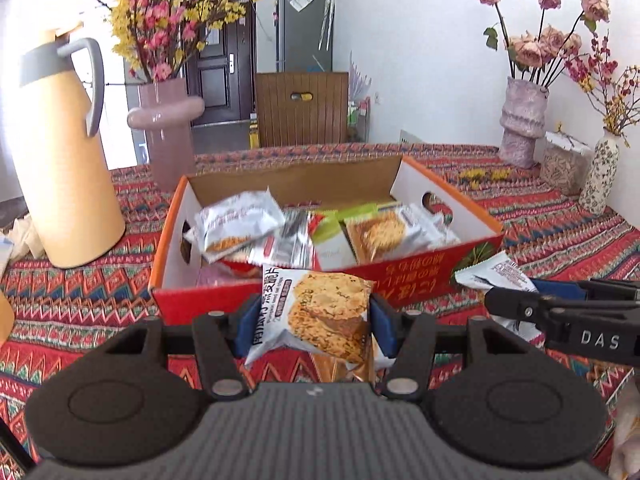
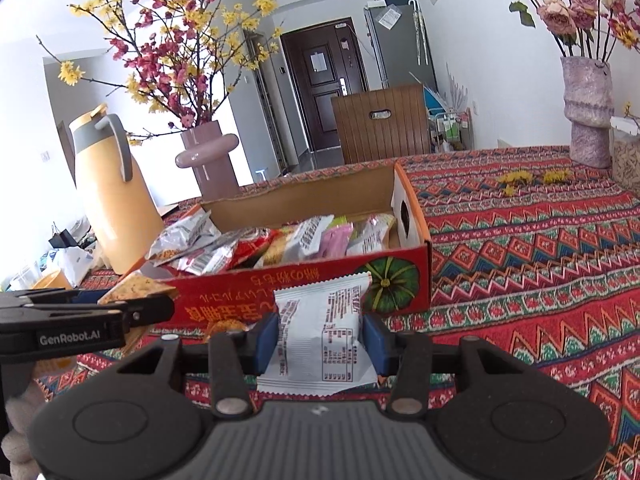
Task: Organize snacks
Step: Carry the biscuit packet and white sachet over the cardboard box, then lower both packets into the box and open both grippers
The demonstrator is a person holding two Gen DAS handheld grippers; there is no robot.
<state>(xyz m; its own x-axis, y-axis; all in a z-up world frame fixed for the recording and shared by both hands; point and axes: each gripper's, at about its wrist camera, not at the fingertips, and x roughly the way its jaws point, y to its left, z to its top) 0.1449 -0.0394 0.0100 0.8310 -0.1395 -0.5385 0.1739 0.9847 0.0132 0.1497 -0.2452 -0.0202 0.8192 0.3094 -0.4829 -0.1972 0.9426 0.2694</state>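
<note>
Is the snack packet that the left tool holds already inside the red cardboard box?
No, the crisp packet is clamped in the left tool in front of the red cardboard box, outside its near wall.

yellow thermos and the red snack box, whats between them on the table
Left wrist view: only bare patterned tablecloth between the yellow thermos and the red snack box.

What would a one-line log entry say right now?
left gripper: holds cracker packet | right gripper: holds white packet | box: partly filled
</note>
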